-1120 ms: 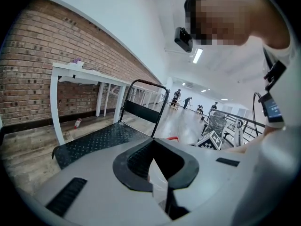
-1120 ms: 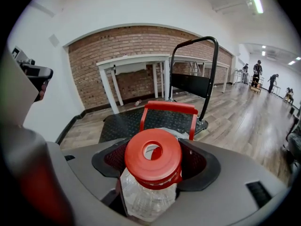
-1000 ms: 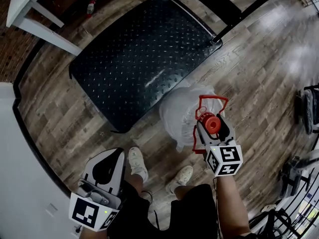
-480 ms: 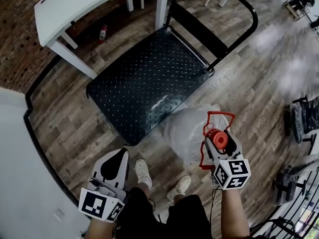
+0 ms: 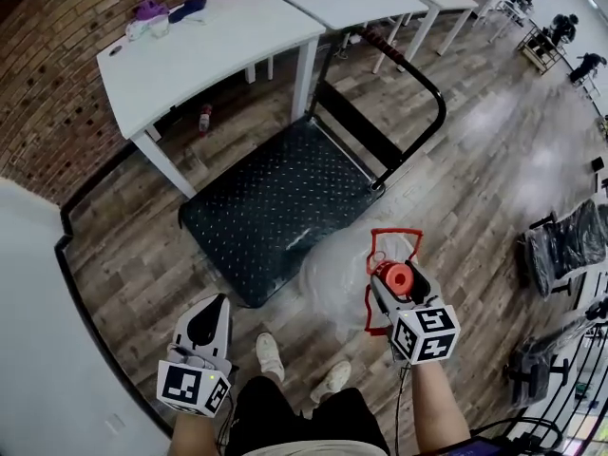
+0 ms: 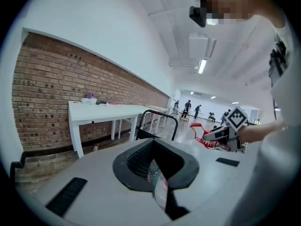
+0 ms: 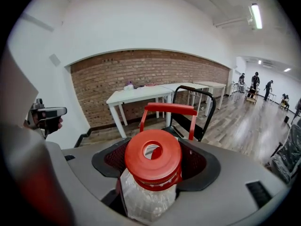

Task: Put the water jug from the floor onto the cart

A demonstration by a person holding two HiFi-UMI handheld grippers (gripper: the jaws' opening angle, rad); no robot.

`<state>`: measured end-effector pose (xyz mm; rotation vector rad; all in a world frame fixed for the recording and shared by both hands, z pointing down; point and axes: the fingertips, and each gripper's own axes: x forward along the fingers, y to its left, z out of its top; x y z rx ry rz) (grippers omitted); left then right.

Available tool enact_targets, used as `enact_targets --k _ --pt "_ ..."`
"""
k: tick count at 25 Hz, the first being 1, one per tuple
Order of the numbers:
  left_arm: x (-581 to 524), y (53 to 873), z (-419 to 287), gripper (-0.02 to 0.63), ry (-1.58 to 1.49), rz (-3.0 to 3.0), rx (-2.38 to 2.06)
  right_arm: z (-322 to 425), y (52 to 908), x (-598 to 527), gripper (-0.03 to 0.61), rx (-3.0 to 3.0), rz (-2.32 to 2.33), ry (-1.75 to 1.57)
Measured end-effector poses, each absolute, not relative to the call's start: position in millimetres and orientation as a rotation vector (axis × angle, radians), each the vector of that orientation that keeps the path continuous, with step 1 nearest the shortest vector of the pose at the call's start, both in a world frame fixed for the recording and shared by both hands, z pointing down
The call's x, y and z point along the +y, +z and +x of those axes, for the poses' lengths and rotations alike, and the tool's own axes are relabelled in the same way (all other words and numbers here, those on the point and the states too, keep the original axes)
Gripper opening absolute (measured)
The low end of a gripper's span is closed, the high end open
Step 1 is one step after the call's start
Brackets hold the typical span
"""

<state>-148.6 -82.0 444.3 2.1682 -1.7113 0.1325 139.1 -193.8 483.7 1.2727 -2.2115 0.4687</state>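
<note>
The water jug (image 5: 334,266) is clear plastic with a red cap (image 7: 153,155) and a red carrying handle (image 5: 392,239). My right gripper (image 5: 395,283) is shut on its neck just under the cap, and the body hangs below, beside the near right corner of the cart. The cart (image 5: 281,207) is a black studded platform with a black push handle (image 5: 419,72) at its far end. My left gripper (image 5: 206,325) is held low at the left with its jaws together and nothing in them, apart from the jug. In the left gripper view, the right gripper (image 6: 221,134) shows at the right.
White tables (image 5: 217,34) stand along a brick wall (image 5: 57,93) beyond the cart, with a small red bottle (image 5: 204,118) on the floor under one. Black chairs (image 5: 562,247) are at the right. The person's shoes (image 5: 270,355) are just behind the jug. People stand far off in the room.
The head view has tilted up, so the tables and wall now show. The right gripper stays shut on the jug's neck. The left gripper has barely moved.
</note>
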Motion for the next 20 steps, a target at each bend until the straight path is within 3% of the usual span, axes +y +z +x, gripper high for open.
enact_targets --k 11,20 --pt "-79.4 422.6 -233.0 0.000 0.167 2.190 -1.794 63.7 453.7 -219.2 0.318 -2.276 1.202 0.484" --pt "-116.9 424.0 -237.5 0.000 0.064 2.049 -1.866 -12.0 452.9 -264.2 0.318 -2.390 0.968 0.419"
